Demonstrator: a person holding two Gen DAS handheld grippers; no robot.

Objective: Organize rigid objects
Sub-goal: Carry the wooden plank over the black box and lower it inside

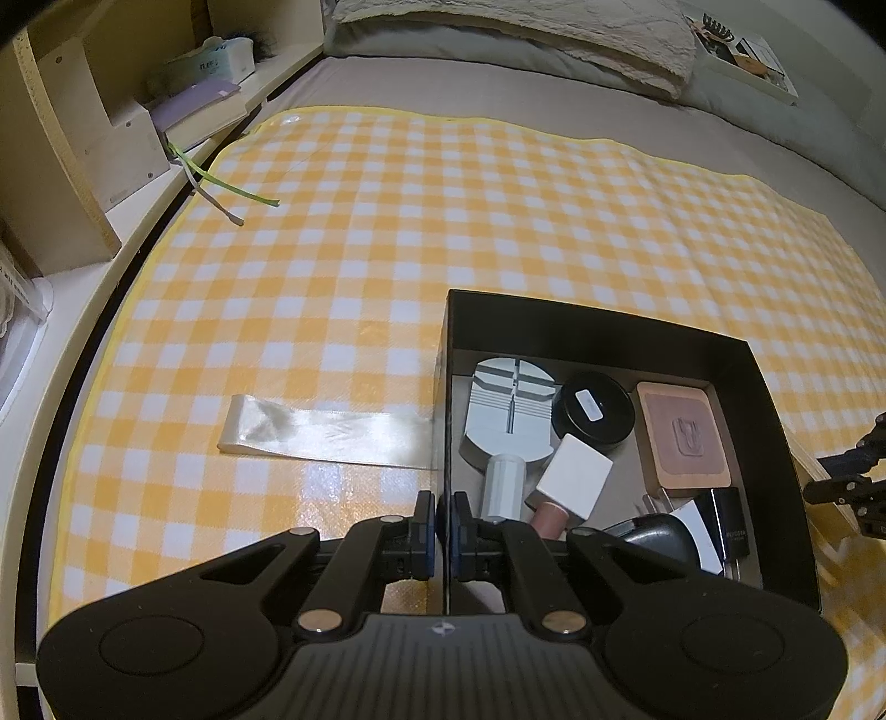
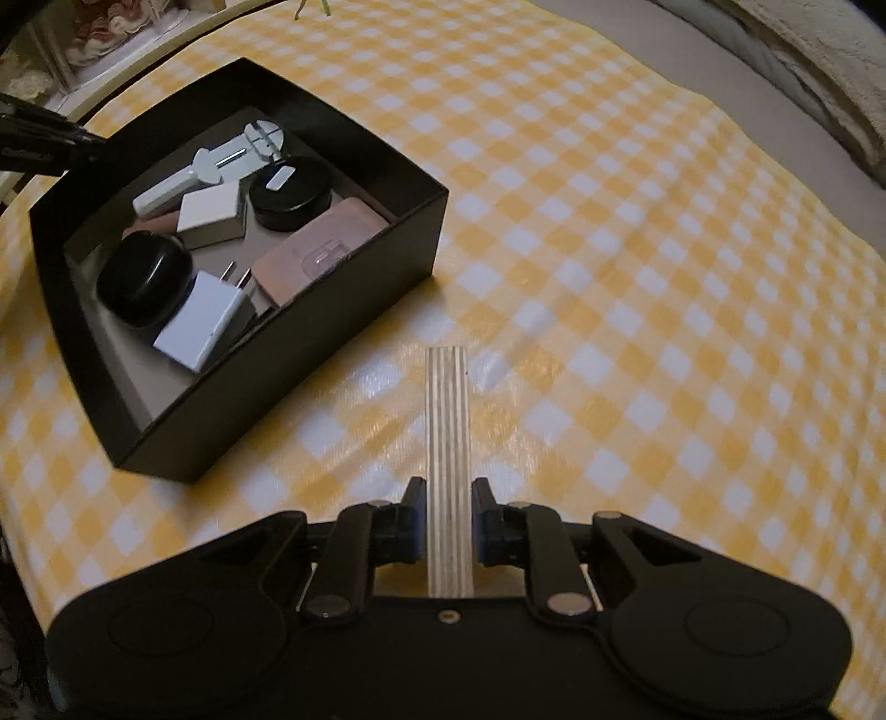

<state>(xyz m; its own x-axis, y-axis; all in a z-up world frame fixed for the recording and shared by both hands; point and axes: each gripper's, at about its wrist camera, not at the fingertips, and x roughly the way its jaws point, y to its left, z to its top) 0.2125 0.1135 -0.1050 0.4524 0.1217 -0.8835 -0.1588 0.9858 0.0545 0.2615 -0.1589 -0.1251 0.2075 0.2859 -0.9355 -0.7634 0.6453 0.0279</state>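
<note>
A black open box (image 1: 775, 421) (image 2: 382, 260) sits on a yellow checked mat. It holds a white tool (image 1: 506, 426), a black round jar (image 1: 595, 412), a white cube (image 1: 576, 476), a pink-brown compact (image 1: 684, 437), a black case (image 2: 141, 282) and a white charger plug (image 2: 202, 324). My left gripper (image 1: 443, 518) is shut on the box's left wall at its near corner. My right gripper (image 2: 448, 495) is shut on a flat plywood piece (image 2: 447, 421), held edge-on above the mat, to the right of the box.
A clear plastic strip (image 1: 326, 429) lies on the mat left of the box. A shelf with boxes and books (image 1: 127, 127) runs along the left. Pillows (image 1: 526, 33) lie at the far end of the bed.
</note>
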